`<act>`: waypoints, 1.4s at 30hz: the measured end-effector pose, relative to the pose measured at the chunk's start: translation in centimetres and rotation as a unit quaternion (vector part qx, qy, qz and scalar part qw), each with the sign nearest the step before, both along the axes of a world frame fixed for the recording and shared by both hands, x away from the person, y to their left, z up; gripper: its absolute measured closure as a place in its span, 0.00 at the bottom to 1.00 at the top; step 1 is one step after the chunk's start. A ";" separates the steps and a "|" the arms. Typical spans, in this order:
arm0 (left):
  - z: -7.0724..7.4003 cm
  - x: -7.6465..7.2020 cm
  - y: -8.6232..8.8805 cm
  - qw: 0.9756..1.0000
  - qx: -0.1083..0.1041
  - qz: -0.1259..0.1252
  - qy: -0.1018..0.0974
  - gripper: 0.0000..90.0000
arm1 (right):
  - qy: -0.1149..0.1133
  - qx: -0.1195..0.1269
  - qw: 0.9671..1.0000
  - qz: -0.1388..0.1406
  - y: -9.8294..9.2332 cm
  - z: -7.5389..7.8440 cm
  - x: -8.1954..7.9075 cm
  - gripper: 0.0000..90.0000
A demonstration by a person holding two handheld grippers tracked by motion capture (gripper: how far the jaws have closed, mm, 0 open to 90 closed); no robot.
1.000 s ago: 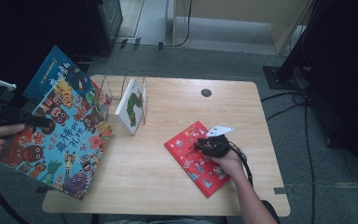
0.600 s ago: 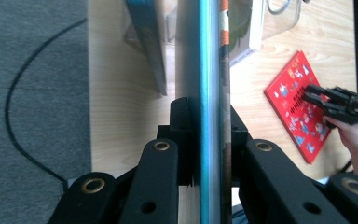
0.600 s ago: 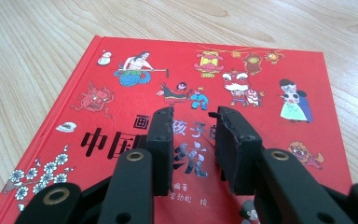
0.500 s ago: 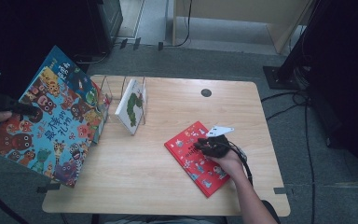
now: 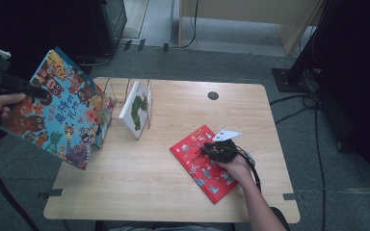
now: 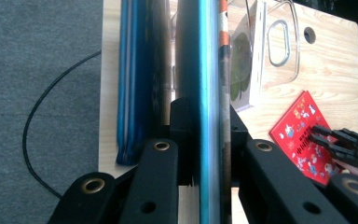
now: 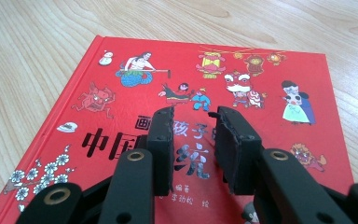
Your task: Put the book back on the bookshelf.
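The left claw (image 5: 26, 89), clamped on the blue book (image 5: 60, 108), has lifted it upright beside the rack (image 5: 125, 89), ready for slotting. The right claw (image 5: 207, 149) rests half-open, empty, on the red book (image 5: 197, 166).

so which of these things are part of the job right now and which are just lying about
In the job:
- colourful animal picture book, clamped in the left gripper, lifted beside the rack
- clear wire book rack
- red picture book, flat under the right gripper, jaws apart

Lying about:
- caterpillar book, already standing in the rack
- blue book, also standing there
- cables on the floor
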State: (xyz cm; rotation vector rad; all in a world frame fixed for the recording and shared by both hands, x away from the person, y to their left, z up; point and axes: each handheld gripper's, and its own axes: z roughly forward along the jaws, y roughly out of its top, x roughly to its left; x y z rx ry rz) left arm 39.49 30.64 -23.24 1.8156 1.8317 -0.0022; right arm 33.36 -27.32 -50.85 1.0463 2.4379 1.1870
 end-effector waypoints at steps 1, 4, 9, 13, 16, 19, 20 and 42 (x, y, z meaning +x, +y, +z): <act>-0.1 0.3 -0.1 1.000 0.000 0.001 0.000 0.90 | 0.000 -0.001 1.000 0.000 0.0 0.0 0.0 0.75; -0.6 1.3 -0.7 1.000 0.006 0.003 -0.007 0.90 | -0.001 -0.001 1.000 0.002 0.1 0.0 0.0 0.75; -1.5 2.8 -1.5 1.000 0.018 0.002 -0.010 0.90 | 0.000 0.000 1.000 0.000 0.1 0.0 -0.1 0.75; -2.1 3.7 -2.2 1.000 0.024 0.000 -0.018 0.90 | 0.001 0.001 1.000 -0.002 0.1 0.0 -0.2 0.75; -2.5 4.3 -2.6 1.000 0.025 -0.001 -0.017 0.90 | 0.003 0.004 1.000 -0.003 0.1 0.0 -0.2 0.75; -3.1 4.6 -2.7 1.000 0.024 0.000 -0.011 0.90 | 0.001 0.002 1.000 -0.004 0.0 0.0 -0.5 0.75; -3.3 4.7 -2.6 1.000 0.021 0.003 -0.010 0.90 | -0.003 0.001 1.000 -0.003 0.0 -0.1 -0.6 0.75; 0.5 2.5 -1.2 0.998 -0.028 -0.003 -0.060 0.68 | 0.011 0.021 0.999 -0.029 -1.4 0.3 -1.1 0.72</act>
